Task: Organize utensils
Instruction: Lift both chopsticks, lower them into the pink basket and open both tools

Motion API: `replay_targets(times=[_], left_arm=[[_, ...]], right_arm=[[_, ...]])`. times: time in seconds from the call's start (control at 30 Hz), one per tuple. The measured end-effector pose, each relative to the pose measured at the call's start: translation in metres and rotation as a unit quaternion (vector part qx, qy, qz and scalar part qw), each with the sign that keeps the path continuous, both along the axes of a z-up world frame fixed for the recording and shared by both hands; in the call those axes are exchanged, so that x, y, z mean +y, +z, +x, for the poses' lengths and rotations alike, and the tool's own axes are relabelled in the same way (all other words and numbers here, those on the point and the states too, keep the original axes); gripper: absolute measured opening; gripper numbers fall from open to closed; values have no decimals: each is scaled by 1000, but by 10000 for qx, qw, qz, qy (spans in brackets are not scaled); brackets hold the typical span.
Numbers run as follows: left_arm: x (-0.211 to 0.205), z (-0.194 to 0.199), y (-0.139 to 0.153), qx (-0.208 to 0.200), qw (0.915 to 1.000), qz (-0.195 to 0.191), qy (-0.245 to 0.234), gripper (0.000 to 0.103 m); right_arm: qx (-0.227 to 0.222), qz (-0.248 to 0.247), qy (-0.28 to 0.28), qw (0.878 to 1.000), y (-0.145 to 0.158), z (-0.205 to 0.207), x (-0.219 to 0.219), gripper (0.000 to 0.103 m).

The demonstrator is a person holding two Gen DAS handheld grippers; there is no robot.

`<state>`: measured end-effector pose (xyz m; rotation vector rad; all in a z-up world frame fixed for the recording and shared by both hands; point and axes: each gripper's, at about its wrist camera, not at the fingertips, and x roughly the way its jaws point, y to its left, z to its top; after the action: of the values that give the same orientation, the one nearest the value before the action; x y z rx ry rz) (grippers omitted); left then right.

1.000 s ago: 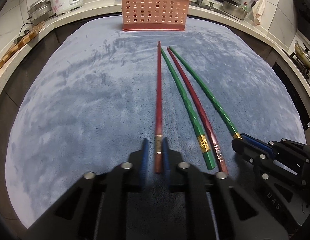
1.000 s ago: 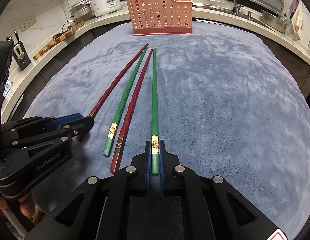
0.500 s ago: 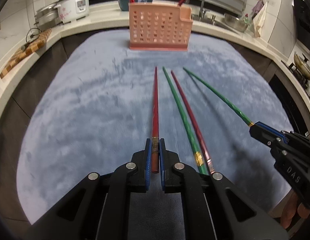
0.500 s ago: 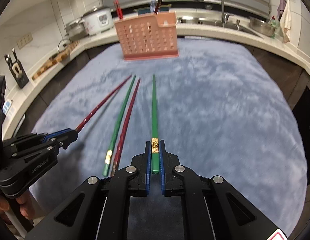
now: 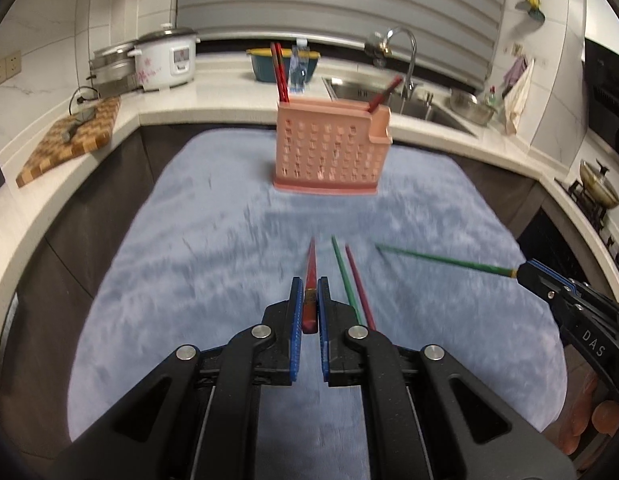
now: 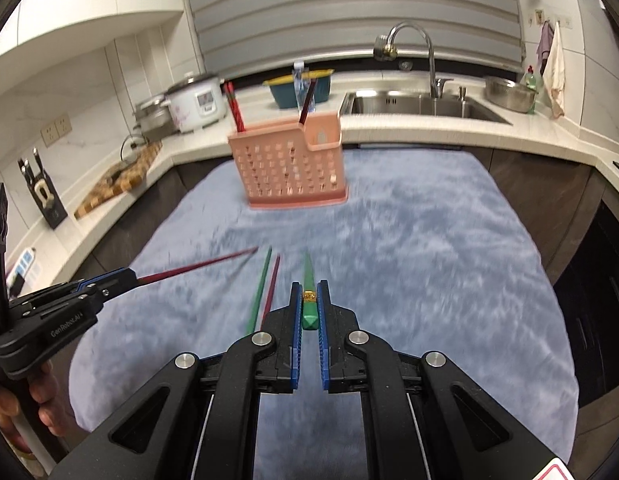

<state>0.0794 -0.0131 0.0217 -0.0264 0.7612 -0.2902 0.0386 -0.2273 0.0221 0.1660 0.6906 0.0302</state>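
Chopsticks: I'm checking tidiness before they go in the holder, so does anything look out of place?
Mildly: one green chopstick and one red chopstick lie loose on the blue cloth, outside the pink holder. Nothing looks spilled or damaged.

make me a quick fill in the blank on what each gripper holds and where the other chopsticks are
1. The left gripper is shut on a ____ chopstick.
2. The right gripper is shut on a ____ chopstick.
3. One green and one red chopstick are left lying on the blue ____.
4. The chopsticks already standing in the pink utensil holder are ____ in colour.

Missing words: red; green; cloth; red
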Motion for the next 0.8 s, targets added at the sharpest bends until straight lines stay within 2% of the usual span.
replay_targets(times=[0.37, 0.8], left_arm=[[8, 40, 45, -389, 9990, -128, 165, 7], [14, 96, 111, -922, 9951, -289, 197, 7]], right_arm=[[-524, 87, -121, 9985, 47, 28, -17, 7], [-1229, 505, -128, 9911, 111, 91, -32, 7]])
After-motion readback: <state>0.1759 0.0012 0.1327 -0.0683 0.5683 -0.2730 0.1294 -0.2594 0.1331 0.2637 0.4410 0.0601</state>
